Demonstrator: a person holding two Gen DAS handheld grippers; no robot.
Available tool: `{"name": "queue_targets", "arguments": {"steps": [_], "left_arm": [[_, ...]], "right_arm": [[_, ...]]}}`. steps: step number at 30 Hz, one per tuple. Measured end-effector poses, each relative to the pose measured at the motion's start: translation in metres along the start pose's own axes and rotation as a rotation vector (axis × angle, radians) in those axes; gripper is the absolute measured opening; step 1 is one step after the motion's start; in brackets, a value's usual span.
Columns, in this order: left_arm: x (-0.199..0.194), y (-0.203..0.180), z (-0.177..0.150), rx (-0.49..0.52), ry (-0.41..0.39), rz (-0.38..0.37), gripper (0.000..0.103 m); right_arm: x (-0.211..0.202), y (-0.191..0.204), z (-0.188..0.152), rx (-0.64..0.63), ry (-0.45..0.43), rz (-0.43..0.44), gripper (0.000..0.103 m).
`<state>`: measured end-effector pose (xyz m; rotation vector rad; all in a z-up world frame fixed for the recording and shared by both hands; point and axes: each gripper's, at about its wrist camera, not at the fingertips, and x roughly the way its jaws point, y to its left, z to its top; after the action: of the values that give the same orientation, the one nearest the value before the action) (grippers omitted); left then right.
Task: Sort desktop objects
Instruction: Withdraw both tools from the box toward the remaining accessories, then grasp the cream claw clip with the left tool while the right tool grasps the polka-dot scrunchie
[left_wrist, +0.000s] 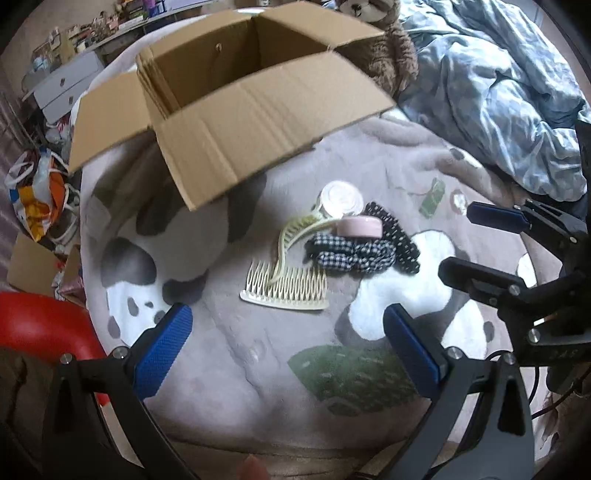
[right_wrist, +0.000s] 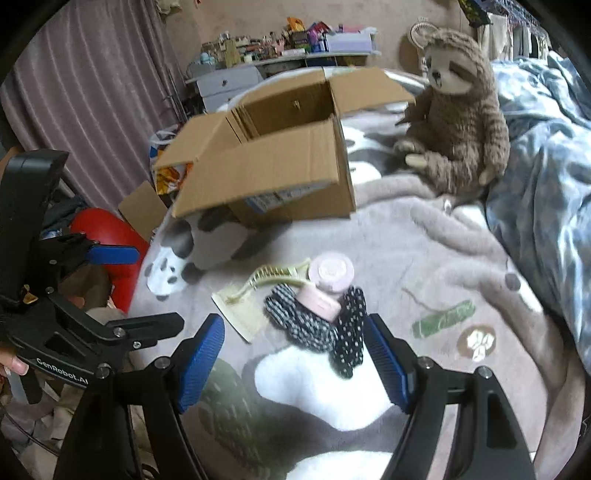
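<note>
From the left wrist, the left gripper (left_wrist: 288, 341) hangs over a panda-print blanket (left_wrist: 229, 362) with its jaws wide apart and nothing between them. Just ahead lies the pile to be sorted: a cream comb (left_wrist: 286, 290) with a curved cream clip (left_wrist: 295, 240) resting across it, a checked scrunchie (left_wrist: 349, 254), a dotted scrunchie (left_wrist: 397, 236), a pink tin (left_wrist: 360, 226) on the scrunchies and a white-lidded jar (left_wrist: 341, 199) behind it. These all touch or overlap. Beyond them stands an open box (left_wrist: 229, 107), flaps out; the part of its inside that shows looks bare. The right gripper (left_wrist: 465, 240) comes in from the right edge, jaws apart.

From the right wrist, the right gripper (right_wrist: 295, 363) is also spread and empty, with the dotted scrunchie (right_wrist: 349, 332) just short of its fingertips, between the two. The checked scrunchie (right_wrist: 295, 321), tin (right_wrist: 319, 302), jar (right_wrist: 330, 273), clip (right_wrist: 269, 278) and comb (right_wrist: 240, 315) lie behind and to the left. The box (right_wrist: 280, 162) sits farther back, a plush sloth (right_wrist: 458, 122) to its right. The left gripper (right_wrist: 147, 290) shows at the left edge.

Sorting seems barely started: every item I can see is on the blanket and neither gripper holds anything. The whole pile is left to move, likely into the box.
</note>
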<state>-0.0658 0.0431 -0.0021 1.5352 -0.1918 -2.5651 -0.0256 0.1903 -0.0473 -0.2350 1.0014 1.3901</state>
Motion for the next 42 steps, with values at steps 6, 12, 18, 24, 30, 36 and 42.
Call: {"name": "queue_targets", "arguments": {"steps": [6, 12, 18, 24, 30, 36, 42], "left_arm": [[0.022, 0.007, -0.01, -0.047, 0.022, -0.009, 0.103], [0.043, 0.014, -0.011, -0.066, 0.021, 0.039, 0.103], [0.061, 0.026, -0.004, -0.115, -0.001, 0.046, 0.103], [0.072, 0.031, 0.004, -0.138, -0.04, 0.054, 0.103], [0.081, 0.027, 0.013, -0.094, -0.092, 0.077, 0.102], [0.099, 0.021, 0.021, -0.031, -0.081, 0.074, 0.094], [0.115, 0.024, 0.026, -0.043, -0.063, 0.065, 0.082]], "right_arm": [[0.022, -0.008, -0.014, 0.003, 0.043, -0.014, 0.078], [0.04, -0.018, -0.023, 0.022, 0.064, -0.047, 0.078], [0.052, -0.033, -0.024, 0.069, 0.083, -0.077, 0.078], [0.065, -0.043, -0.023, 0.079, 0.095, -0.106, 0.078], [0.076, -0.051, -0.023, 0.101, 0.103, -0.123, 0.078], [0.087, -0.056, -0.022, 0.101, 0.124, -0.148, 0.078], [0.092, -0.062, -0.018, 0.127, 0.129, -0.178, 0.078]]}}
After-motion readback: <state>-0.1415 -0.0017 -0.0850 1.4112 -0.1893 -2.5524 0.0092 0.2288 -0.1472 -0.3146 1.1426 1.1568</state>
